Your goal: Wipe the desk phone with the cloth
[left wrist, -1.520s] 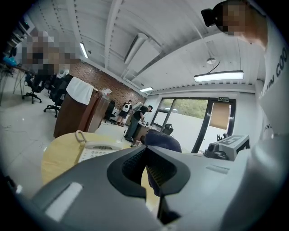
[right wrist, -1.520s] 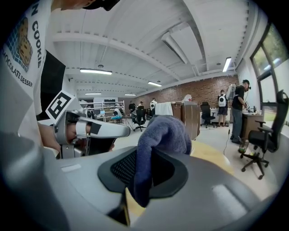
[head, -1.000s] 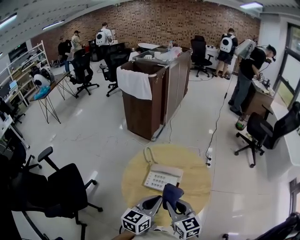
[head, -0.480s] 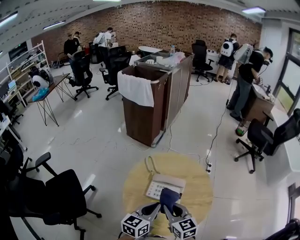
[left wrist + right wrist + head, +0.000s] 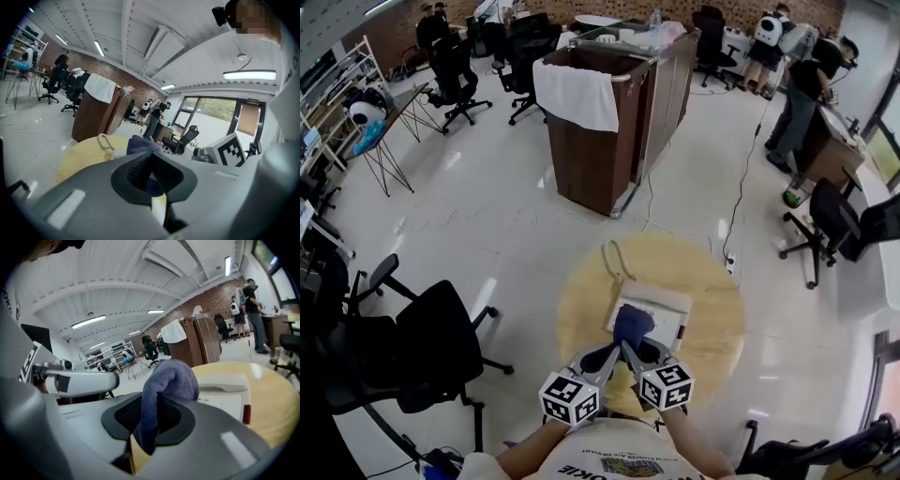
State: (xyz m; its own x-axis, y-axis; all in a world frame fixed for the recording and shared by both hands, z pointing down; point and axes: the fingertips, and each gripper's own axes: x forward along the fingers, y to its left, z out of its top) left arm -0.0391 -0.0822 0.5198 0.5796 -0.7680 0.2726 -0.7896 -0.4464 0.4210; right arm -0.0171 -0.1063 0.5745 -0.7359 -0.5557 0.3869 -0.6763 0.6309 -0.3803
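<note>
— Since the right gripper (image 5: 149, 420) carries the cloth (image 5: 171, 376), where does the desk phone (image 5: 666, 319) lie from its fingers?

— Straight ahead and slightly to the right, on the round surface (image 5: 581, 300). Its long side runs across the reach, with the handset (image 5: 220, 380) along the far edge. In the head view the cloth hangs over the phone's near left corner; I cannot confirm contact.

— And the grip?

— The right fingers are clamped on the cloth, which bulges up past them. The left gripper (image 5: 151, 168) sits just beside, fingers pressed together. Blue shows beyond them, but whether they pinch a corner is unclear.

— So the wipe?

— I'd judge the right gripper should sweep rightward along the phone's length.
</note>
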